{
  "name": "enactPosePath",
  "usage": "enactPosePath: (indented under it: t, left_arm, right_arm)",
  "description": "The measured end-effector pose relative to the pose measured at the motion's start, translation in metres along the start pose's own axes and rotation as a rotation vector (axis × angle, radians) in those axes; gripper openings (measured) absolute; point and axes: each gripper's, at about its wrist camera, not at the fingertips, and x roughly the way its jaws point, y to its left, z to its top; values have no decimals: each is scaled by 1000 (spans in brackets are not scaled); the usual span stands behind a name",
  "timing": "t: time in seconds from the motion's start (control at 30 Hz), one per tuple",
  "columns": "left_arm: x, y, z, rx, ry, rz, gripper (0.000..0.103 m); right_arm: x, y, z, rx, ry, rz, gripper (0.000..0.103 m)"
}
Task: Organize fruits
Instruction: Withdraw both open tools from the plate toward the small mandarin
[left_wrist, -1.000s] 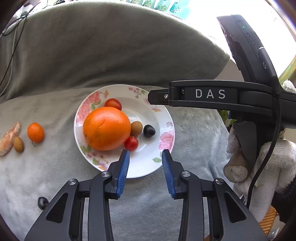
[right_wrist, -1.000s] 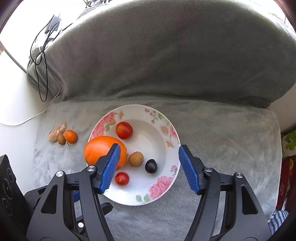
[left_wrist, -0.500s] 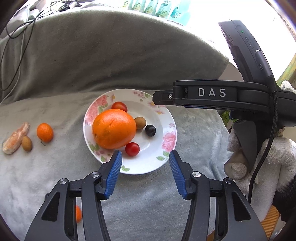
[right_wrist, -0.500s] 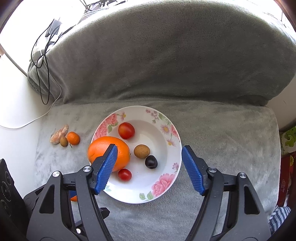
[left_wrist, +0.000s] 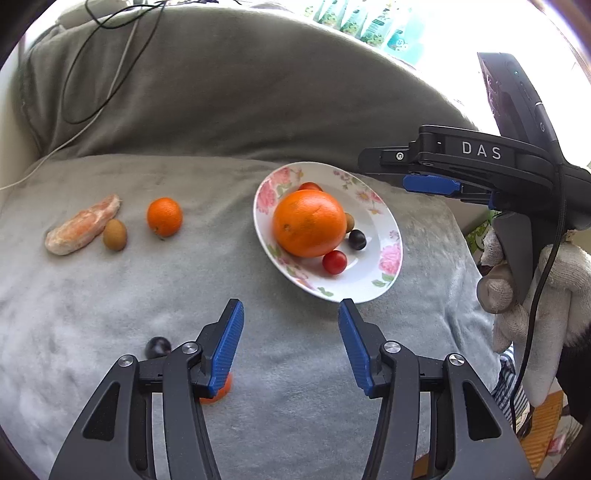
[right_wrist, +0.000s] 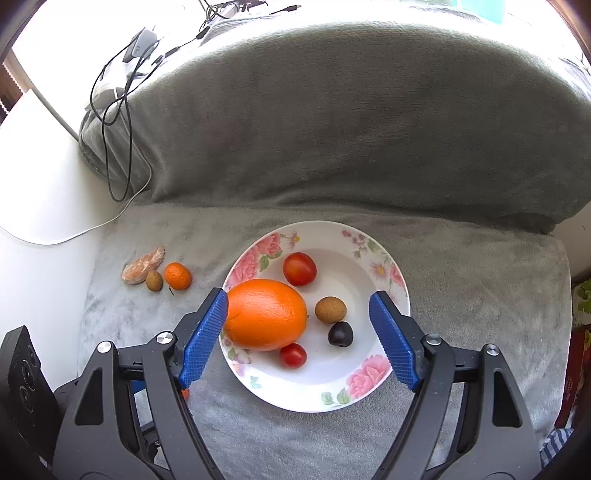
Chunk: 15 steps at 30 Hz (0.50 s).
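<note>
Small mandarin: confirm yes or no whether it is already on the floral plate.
No, the small mandarin lies on the grey blanket to the left of the floral plate, beside a small brown fruit.

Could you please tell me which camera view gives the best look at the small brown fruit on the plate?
The right wrist view: the small brown fruit lies fully exposed on the plate. In the left wrist view the large orange hides most of it.

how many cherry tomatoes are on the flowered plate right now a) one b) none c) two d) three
c: on the plate one tomato lies behind the big orange and a smaller tomato lies in front of it.
</note>
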Motion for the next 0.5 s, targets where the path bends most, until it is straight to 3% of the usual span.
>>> enactPosePath:
  t: [0.27,0.5]
  left_arm:
    - [-23,34,-18,-72,-41,67,52]
    - [-32,48,-36,-133,-43,70,52]
  right_arm:
    - [4,33,5,-77,-12,18,81]
    - [11,63,8,-146,-6,53,81]
